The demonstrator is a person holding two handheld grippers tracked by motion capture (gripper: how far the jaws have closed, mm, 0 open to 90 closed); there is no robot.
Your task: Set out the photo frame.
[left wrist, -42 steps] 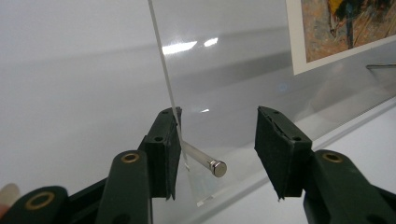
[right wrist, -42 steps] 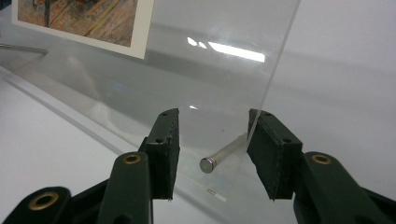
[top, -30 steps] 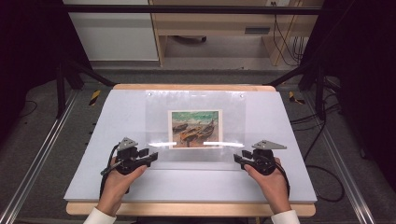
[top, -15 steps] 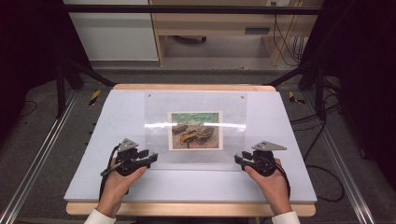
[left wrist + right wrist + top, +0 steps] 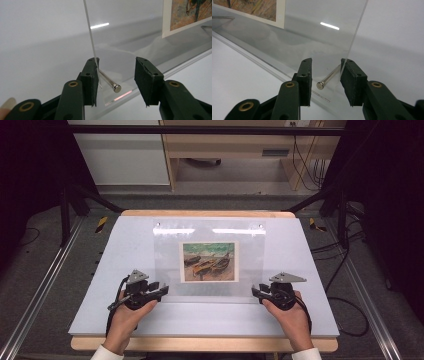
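Clear frame standing mid-worktop, long axis running left-right. Left gripper and right gripper at its two bottom corners — jaws half open, just been closing around each metal pin, nothing clamped yet, equally near.
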